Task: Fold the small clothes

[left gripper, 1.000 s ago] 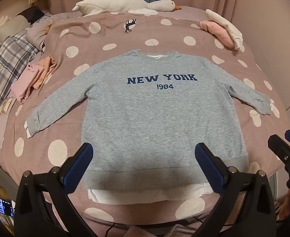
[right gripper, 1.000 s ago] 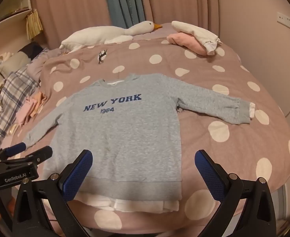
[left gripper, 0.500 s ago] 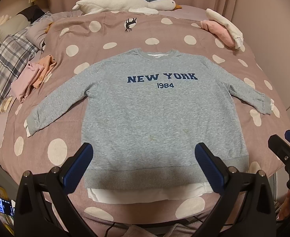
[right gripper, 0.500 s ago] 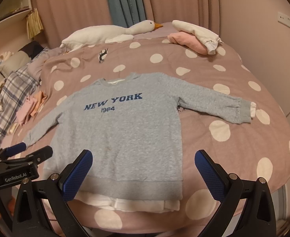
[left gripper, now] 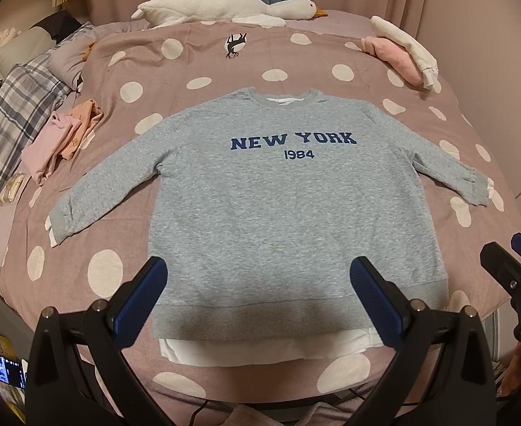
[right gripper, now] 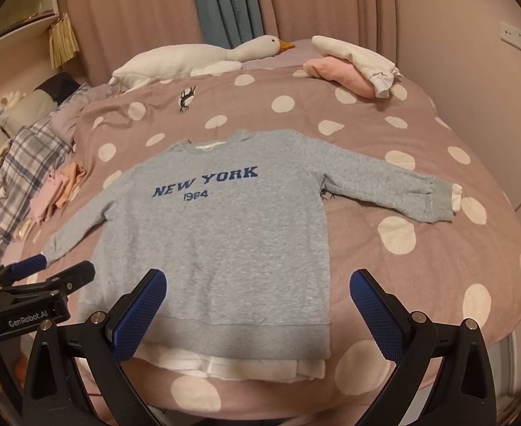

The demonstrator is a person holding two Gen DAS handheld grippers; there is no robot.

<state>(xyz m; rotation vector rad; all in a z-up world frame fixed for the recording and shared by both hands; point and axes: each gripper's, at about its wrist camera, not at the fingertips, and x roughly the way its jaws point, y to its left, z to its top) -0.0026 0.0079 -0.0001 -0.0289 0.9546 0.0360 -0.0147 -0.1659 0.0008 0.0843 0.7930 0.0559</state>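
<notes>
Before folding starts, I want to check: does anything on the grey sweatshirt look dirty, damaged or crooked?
The grey sweatshirt lies flat and straight, sleeves spread. Only faint yellowish marks on its lower front look like stains.

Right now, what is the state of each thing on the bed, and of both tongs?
Sweatshirt: spread flat, front up, sleeves out, unfolded.
White underlayer: showing below the hem.
Left tongs: open, empty, above the hem.
Right tongs: open, empty, above the hem.
Pink and orange clothes: folded, stacked.
Pink and white clothes: bundled together.
Goose toy: lying on its side.
</notes>
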